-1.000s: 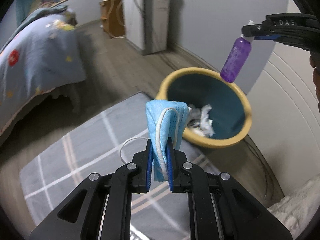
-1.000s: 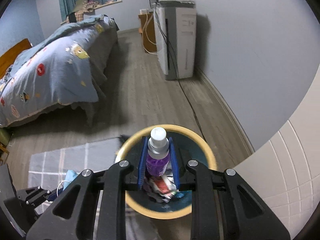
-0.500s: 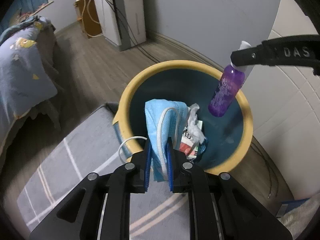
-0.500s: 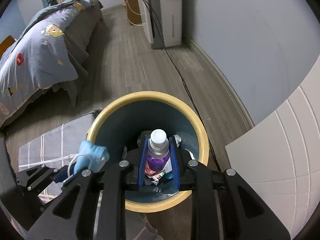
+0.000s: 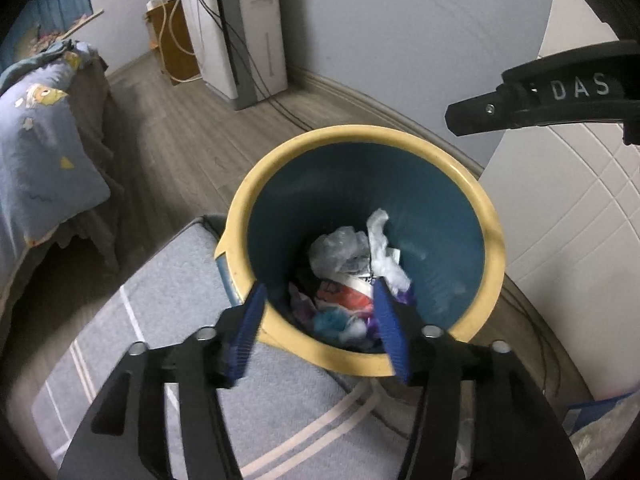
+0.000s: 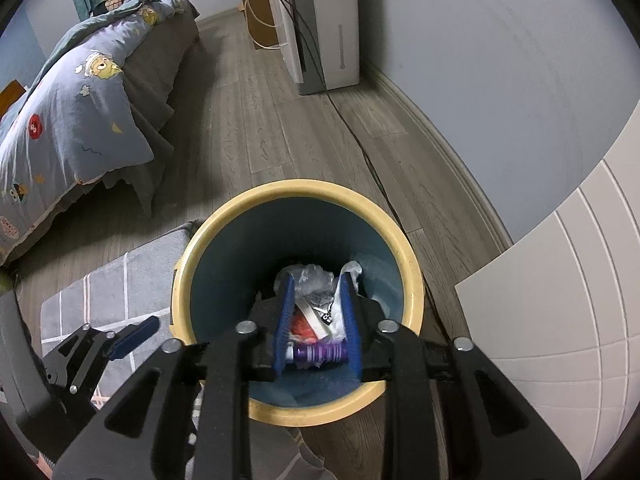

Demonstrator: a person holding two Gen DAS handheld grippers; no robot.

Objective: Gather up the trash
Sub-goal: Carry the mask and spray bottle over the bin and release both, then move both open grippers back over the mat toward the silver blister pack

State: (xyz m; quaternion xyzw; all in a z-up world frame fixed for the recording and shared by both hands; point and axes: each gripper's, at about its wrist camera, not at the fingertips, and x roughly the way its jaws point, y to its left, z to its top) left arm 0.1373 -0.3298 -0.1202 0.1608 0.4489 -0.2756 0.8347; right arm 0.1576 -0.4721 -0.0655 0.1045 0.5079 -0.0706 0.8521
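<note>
A round bin with a yellow rim and teal inside stands on the floor with crumpled wrappers and plastic in it. My left gripper hangs over its near rim, jaws opening wide with nothing between them. The light blue mask lies at the bottom among the trash. My right gripper points down into the bin, its jaws opening. The purple bottle lies on its side below the pads, free of them. In the left wrist view the right gripper's finger carries nothing.
A grey rug with pale lines reaches the bin's left side. A bed with a blue quilt stands to the left, a white appliance by the far wall. A cable runs along the floor. A white panelled board stands at right.
Both grippers came over the bin. The left jaws spread and the mask fell in. The right jaws widened and the purple bottle dropped from upright to lying in the bin.
</note>
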